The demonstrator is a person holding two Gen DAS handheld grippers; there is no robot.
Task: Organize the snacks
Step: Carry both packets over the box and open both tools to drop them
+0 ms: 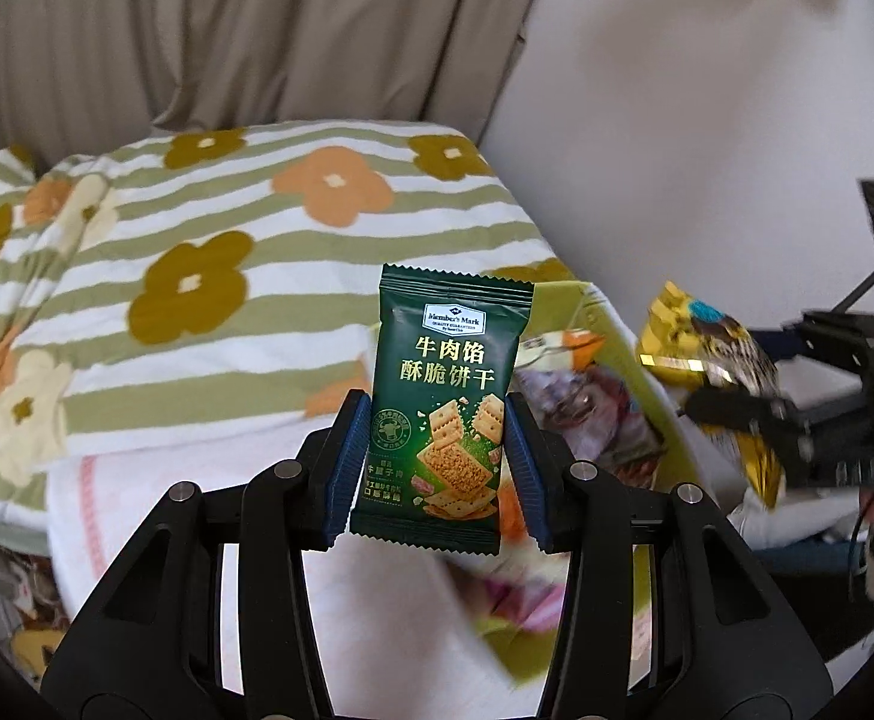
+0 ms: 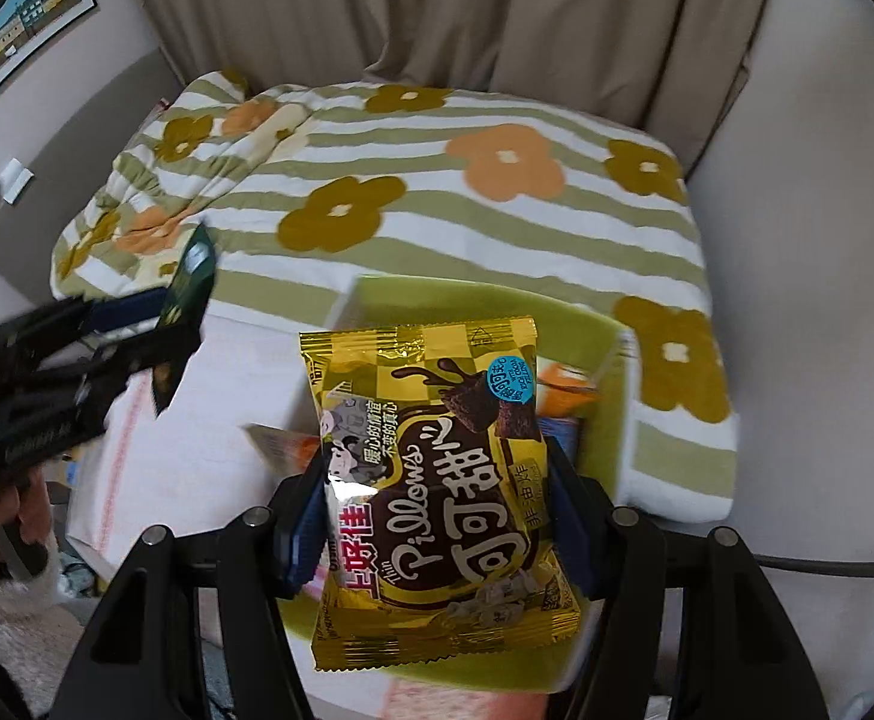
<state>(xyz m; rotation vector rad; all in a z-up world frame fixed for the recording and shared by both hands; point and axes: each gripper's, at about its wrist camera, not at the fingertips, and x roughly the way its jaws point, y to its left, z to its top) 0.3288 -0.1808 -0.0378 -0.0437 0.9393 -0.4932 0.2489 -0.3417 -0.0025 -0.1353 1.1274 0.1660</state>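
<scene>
L gripper (image 1: 437, 456): blue pads (image 1: 344, 468) pinched on both side edges of a green cracker pack (image 1: 445, 414), held upright, label facing cam, clear of the surface. Seen from the R cam it sits off to the left, pack edge-on, blurred.

R gripper (image 2: 437, 510): closed on a yellow cocoa pack (image 2: 437, 492) at mid-height, one pad on each side edge, pack upright and a bit tilted, hanging over the green bin (image 2: 556, 312). From the L cam this pack shows at right, blurred.

Bin: lime green, sits on a white towel (image 2: 197, 420), holds other snack packs (image 1: 592, 414); orange wrapper corner (image 2: 568, 387) pokes out behind the cocoa pack. L pack is beside the bin's near-left side.

Beyond: striped flower blanket (image 1: 227, 228), beige curtain (image 1: 227, 30), pale wall (image 1: 706, 90), picture (image 2: 23, 36) on wall at upper left of R view.
</scene>
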